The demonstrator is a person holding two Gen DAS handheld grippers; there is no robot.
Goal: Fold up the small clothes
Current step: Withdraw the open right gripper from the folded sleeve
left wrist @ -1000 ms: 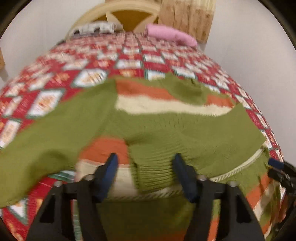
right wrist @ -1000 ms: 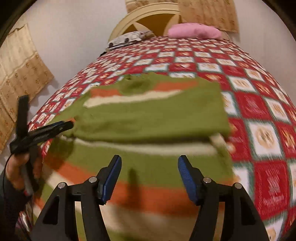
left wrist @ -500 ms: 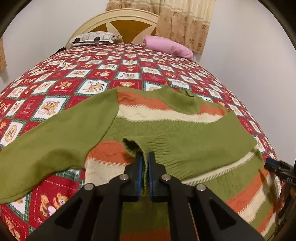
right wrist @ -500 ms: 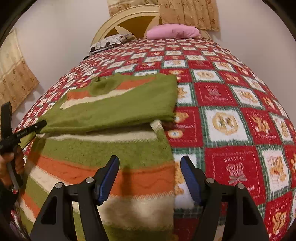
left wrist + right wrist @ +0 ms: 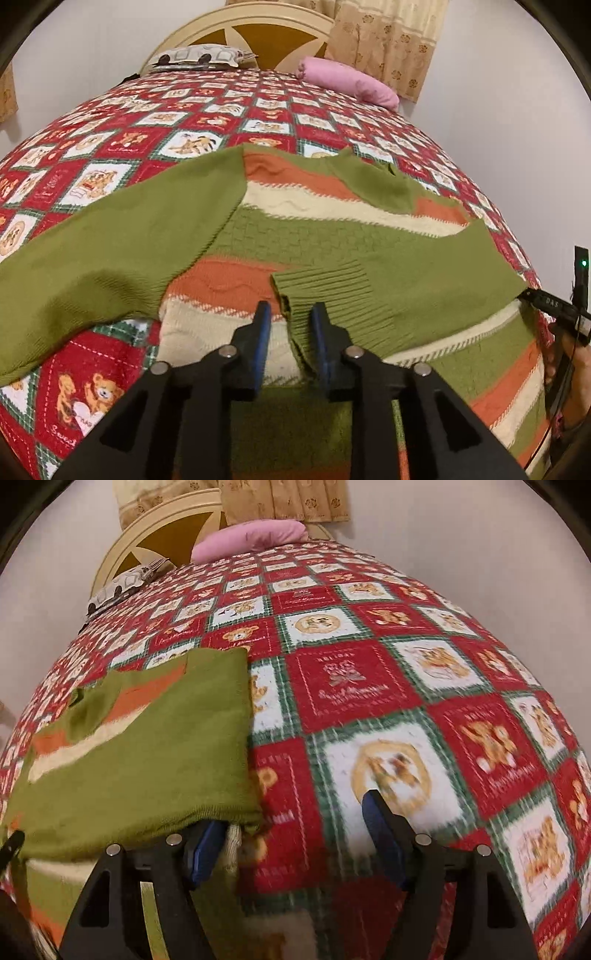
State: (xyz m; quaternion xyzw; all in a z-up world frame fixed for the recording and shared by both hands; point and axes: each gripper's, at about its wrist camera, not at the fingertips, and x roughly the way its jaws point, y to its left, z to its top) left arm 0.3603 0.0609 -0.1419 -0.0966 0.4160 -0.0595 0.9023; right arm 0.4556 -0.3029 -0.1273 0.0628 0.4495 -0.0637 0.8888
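Note:
A striped green, orange and cream sweater (image 5: 317,236) lies flat on the bed. Its right sleeve (image 5: 399,280) is folded across the body; its left sleeve (image 5: 103,251) stretches out to the left. My left gripper (image 5: 290,317) is partly open, its jaws on either side of the folded sleeve's ribbed cuff (image 5: 325,295), no longer pinching it. In the right wrist view my right gripper (image 5: 293,830) is wide open, low over the quilt at the sweater's folded right edge (image 5: 236,738), its left finger (image 5: 207,845) under that edge. It also shows in the left wrist view (image 5: 554,302).
The bed is covered by a red, white and green teddy-bear quilt (image 5: 388,701). A pink pillow (image 5: 347,79) and a patterned pillow (image 5: 199,57) lie at the cream headboard (image 5: 258,22). Curtains and white walls are behind.
My left gripper closed on the sleeve cuff half a second ago and has now opened partway. My right gripper has swung right, from over the sweater to its right edge over the quilt.

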